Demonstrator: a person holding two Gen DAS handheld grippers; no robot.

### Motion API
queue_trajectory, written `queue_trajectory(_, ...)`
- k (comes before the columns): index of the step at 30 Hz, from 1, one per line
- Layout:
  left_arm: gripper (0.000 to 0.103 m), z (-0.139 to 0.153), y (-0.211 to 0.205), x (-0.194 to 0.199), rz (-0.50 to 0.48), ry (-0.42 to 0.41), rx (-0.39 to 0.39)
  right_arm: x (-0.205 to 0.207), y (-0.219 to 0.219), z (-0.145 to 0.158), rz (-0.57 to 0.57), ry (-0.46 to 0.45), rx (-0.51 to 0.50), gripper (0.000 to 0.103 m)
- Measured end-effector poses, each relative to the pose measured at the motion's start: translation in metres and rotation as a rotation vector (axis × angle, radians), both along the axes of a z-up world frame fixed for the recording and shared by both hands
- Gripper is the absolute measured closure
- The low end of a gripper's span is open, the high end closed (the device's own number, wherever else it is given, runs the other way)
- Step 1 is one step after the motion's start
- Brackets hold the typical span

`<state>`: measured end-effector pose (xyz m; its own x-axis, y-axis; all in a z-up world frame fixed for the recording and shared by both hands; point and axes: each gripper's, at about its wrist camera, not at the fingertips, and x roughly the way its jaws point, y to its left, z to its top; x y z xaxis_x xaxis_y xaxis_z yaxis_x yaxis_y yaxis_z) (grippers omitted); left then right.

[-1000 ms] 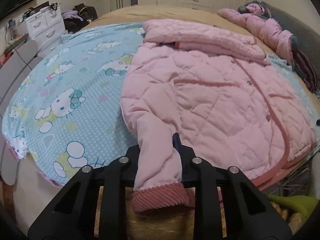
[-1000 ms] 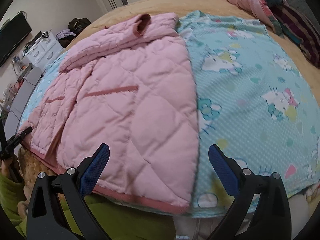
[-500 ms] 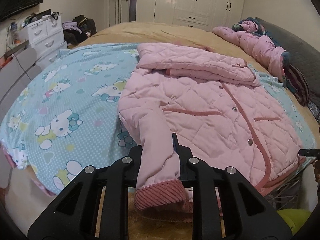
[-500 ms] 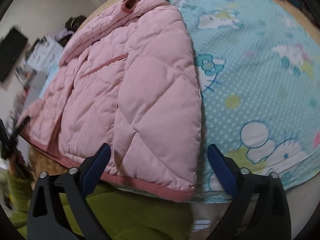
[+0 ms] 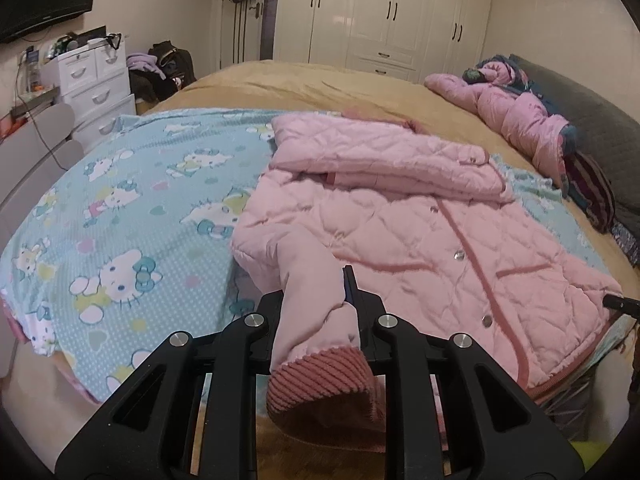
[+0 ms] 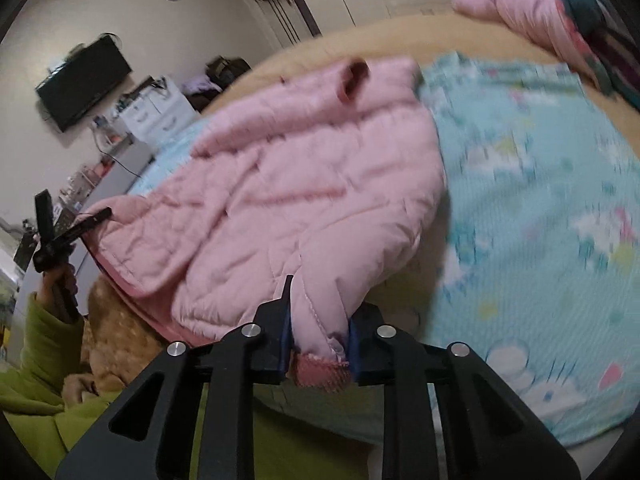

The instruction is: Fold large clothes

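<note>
A pink quilted jacket (image 5: 400, 220) lies front up on the bed, one sleeve folded across its top. My left gripper (image 5: 314, 292) is shut on the near sleeve just above its ribbed cuff (image 5: 320, 380) and holds it off the sheet. In the right wrist view the jacket (image 6: 312, 184) is blurred. My right gripper (image 6: 320, 312) has its jaws closing, with the blue pads pressed on the jacket's bottom hem corner (image 6: 320, 368), which is bunched between them and raised. A hand in a green sleeve (image 6: 44, 320) holds the other tool at the left.
A blue cartoon-cat sheet (image 5: 120, 220) lies under the jacket on a tan bed cover (image 5: 300, 84). More pink clothes (image 5: 520, 116) are piled at the far right by a grey headboard. White drawers (image 5: 96, 80) and a wardrobe (image 5: 400, 12) stand beyond the bed.
The right gripper's jaws went from wide apart around the hem corner to closed on it, and the corner lifted. The left gripper rose with the sleeve still in it.
</note>
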<state>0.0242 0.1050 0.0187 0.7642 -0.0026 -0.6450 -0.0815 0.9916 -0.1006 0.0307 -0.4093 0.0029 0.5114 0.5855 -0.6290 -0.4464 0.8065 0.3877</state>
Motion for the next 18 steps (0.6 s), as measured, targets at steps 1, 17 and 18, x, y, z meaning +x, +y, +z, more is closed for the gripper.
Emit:
queue_trajectory(1, 0.09, 0.004, 0.0, 0.002, 0.001, -0.007, 0.001, 0.001, 0.001, 0.005, 0.006, -0.025, 0.005, 0.084)
queue_trajectory(17, 0.09, 0.052, 0.001, 0.047, 0.024, -0.087, 0.002, 0.066, -0.009, 0.061, -0.019, -0.151, 0.282, 0.085)
queue_trajectory(18, 0.09, 0.055, 0.001, 0.05, 0.027, -0.094, 0.001, 0.067, -0.01, 0.063, -0.021, -0.152, 0.291, 0.085)
